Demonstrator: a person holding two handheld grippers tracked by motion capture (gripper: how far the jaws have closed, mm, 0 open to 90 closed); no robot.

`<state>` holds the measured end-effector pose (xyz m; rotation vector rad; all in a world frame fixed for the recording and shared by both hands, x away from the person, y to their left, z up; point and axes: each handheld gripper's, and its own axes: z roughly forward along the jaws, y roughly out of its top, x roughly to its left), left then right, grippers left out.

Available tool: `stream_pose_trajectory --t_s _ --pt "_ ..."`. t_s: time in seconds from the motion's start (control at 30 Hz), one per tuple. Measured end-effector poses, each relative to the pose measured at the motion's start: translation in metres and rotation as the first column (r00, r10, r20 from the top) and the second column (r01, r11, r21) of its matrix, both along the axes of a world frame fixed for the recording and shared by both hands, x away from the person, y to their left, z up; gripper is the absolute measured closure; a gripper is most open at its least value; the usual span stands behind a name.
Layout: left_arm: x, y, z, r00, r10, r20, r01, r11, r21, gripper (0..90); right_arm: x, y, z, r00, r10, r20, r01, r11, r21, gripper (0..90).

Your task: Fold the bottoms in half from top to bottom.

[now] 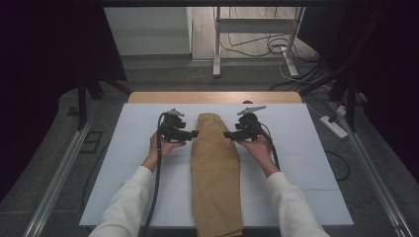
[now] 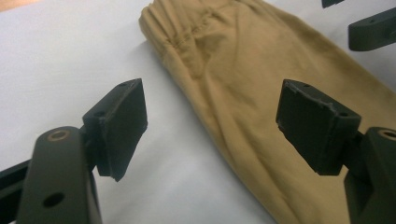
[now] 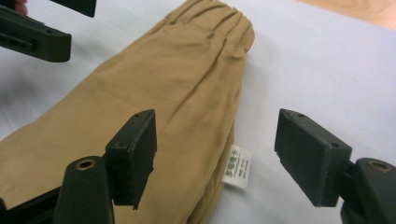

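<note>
Tan trousers [image 1: 216,168], folded lengthwise, run twelve to six down the white table [image 1: 306,163]; left gripper [image 1: 193,133] and right gripper [image 1: 228,134] flank the waistband (jaws spread, empty), seemingly poised to grasp opposite edges.

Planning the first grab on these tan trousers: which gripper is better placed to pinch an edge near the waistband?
Probably the right gripper: its open fingers straddle the tan trousers' edge by the white label. The left gripper is open over mid-fabric.

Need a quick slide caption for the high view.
Both open grippers, left and right, flank folded tan trousers on the white table.
</note>
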<state>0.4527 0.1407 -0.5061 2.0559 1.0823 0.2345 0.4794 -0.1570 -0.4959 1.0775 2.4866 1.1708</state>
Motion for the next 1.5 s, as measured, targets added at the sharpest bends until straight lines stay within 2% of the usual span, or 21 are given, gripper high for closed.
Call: stream_pose_trajectory --t_s 0.27,0.43,0.67,0.9,1.07,1.13,1.27,1.37,1.5 --pt "0.008 -0.003 -0.011 0.9998 0.005 -0.018 -0.005 0.9999 0.012 24.4 0.014 0.011 -0.013 0.9997 0.0 -0.023 -0.001 0.9987 -0.051 30.0" --pt "0.011 -0.006 -0.015 0.9995 0.004 -0.031 -0.003 0.9995 0.032 24.4 0.019 0.014 -0.017 0.9993 0.003 -0.036 -0.005 0.9987 -0.052 29.9" --pt "0.015 -0.011 -0.023 0.9982 0.006 -0.059 -0.003 0.9982 0.06 24.3 0.026 0.017 -0.028 0.9975 0.01 -0.07 -0.015 0.9968 -0.079 29.3" --pt "0.019 -0.018 -0.03 0.9964 -0.008 -0.084 0.014 0.9974 0.071 24.5 0.026 0.02 -0.028 0.9985 0.029 -0.047 -0.034 0.9931 -0.112 30.0" --pt "0.018 -0.021 -0.031 0.9967 -0.005 -0.081 0.01 0.9978 0.066 27.5 0.025 0.021 -0.028 0.9978 0.052 -0.042 -0.057 0.9915 -0.117 35.0" --pt "0.018 -0.022 -0.03 0.9966 -0.011 -0.081 0.017 0.9974 0.07 34.0 0.025 0.021 -0.028 0.9973 0.057 -0.046 -0.061 0.9921 -0.11 39.8" --pt "0.016 -0.025 -0.03 0.9953 -0.027 -0.093 0.031 0.9985 0.044 48.0 0.023 0.023 -0.028 0.9948 0.084 -0.058 -0.089 0.9921 -0.088 54.8" --pt "0.015 -0.025 -0.031 0.9934 -0.036 -0.109 0.038 0.9992 0.016 61.8 0.022 0.024 -0.028 0.9931 0.097 -0.066 -0.103 0.9908 -0.088 65.1" --pt "0.015 -0.025 -0.031 0.9903 -0.063 -0.124 0.064 0.998 0.0 77.5 0.022 0.023 -0.027 0.9903 0.107 -0.088 -0.114 0.9902 -0.08 75.0"
